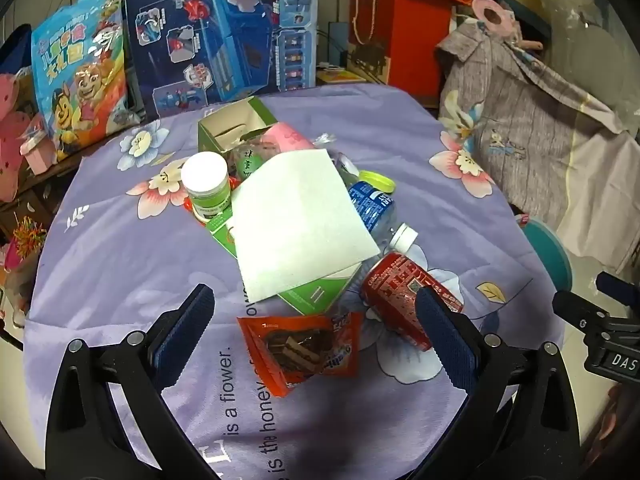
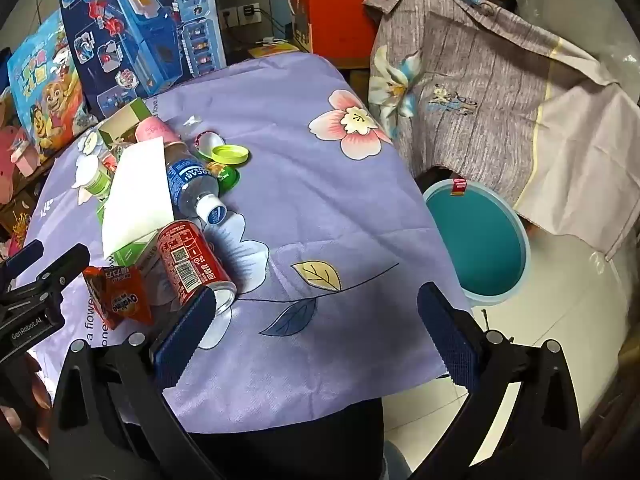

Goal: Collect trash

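Left wrist view shows the trash pile [image 1: 296, 216] mid-counter, orange wrapper [image 1: 304, 350] nearest, between the left gripper [image 1: 316, 320]'s spread, empty fingers. Right gripper [image 2: 316, 320] likewise spread. Risk: the red can [image 2: 192, 260] could roll if nudged.

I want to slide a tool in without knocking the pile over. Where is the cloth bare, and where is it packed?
Bare: the purple cloth right of the red can, toward the edge above the teal bin; also the near strip with printed words, below the orange wrapper. Packed: around the white sheet, blue-label bottle and green jar.
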`<action>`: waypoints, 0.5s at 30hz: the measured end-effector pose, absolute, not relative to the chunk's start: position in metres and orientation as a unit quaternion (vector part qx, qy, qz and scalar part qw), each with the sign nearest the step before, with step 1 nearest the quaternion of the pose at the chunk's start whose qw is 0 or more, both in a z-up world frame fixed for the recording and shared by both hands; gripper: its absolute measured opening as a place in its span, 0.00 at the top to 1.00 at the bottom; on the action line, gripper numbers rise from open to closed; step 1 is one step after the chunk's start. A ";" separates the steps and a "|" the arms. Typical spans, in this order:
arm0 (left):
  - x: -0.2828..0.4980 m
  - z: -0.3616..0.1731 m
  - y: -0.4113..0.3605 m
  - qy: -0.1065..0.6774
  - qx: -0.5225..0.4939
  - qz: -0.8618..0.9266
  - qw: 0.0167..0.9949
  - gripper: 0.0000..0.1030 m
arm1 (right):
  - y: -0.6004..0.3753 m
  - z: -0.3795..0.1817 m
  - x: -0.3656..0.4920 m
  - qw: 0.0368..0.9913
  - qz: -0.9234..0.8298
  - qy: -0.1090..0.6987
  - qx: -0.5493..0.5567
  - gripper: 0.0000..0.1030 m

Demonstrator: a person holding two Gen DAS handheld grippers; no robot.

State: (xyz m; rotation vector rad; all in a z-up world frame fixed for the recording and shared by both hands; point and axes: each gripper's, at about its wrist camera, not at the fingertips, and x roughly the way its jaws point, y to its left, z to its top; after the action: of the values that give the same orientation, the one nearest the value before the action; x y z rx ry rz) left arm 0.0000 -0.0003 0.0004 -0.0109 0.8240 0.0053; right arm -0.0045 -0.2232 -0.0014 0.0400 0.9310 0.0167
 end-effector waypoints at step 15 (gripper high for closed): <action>0.000 0.002 0.003 0.398 -0.001 -0.018 0.917 0.03 | -0.223 -0.007 -0.004 0.891 0.006 0.454 0.013 0.06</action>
State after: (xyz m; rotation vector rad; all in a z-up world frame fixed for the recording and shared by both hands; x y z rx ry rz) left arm -0.0001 0.0034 0.0020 -0.0011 0.8190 -0.0370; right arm -0.0037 -0.2226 -0.0071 0.0280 0.9432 0.0132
